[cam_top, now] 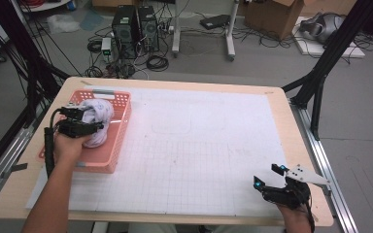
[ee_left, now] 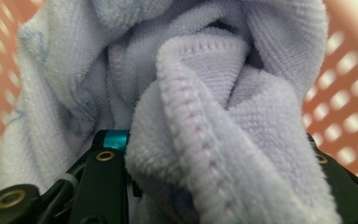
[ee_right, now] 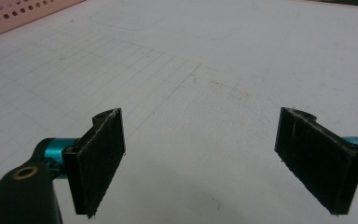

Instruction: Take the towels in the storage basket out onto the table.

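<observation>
**Left gripper taking hold of a towel in the basket**

The left gripper point(cam_top: 85, 121) has its jaws clamped on a bunched fold of the lavender towel point(ee_left: 205, 121), which lies heaped inside the pink perforated basket point(cam_top: 119, 128) at the table's point(cam_top: 277, 104) left edge. A straight upward lift should free the trailing cloth from the basket wall. The towel is soft terry with a stitched hem. The right gripper point(ee_right: 200, 158) rests over the gridded mat point(cam_top: 199, 155), jaws wide apart and empty
</observation>
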A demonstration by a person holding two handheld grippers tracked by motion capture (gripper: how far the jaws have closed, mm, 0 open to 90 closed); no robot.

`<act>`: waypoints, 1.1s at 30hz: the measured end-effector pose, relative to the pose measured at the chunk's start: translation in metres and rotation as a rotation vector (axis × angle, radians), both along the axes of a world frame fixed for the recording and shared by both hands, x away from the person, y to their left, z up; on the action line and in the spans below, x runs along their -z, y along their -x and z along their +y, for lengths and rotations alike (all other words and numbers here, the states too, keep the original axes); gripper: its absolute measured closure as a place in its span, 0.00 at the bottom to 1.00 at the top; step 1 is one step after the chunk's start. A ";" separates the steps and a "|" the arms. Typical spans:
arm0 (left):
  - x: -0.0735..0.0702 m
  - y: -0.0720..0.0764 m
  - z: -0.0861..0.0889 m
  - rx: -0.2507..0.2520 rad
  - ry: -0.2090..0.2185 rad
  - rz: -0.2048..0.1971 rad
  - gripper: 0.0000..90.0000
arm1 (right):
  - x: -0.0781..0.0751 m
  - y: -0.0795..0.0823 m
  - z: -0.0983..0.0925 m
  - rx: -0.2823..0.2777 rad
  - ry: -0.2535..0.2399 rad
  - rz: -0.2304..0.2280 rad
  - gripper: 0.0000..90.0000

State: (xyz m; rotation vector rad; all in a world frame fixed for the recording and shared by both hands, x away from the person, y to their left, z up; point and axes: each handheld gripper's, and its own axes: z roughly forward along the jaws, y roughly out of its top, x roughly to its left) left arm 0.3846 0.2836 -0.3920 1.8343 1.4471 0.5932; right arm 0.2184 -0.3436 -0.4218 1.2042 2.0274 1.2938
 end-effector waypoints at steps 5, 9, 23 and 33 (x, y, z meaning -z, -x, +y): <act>-0.015 0.012 0.003 0.013 0.093 -0.140 0.58 | -0.001 0.001 0.001 -0.001 -0.003 -0.001 0.16; -0.025 0.022 0.004 0.033 0.119 -0.235 0.57 | -0.001 0.001 0.002 -0.005 -0.001 -0.005 0.16; -0.057 0.047 0.008 0.091 0.287 -0.493 0.57 | -0.001 0.000 0.003 -0.015 -0.001 -0.005 0.16; -0.084 0.060 -0.015 0.251 0.327 -0.579 0.57 | -0.001 0.000 0.004 -0.020 0.002 -0.009 0.16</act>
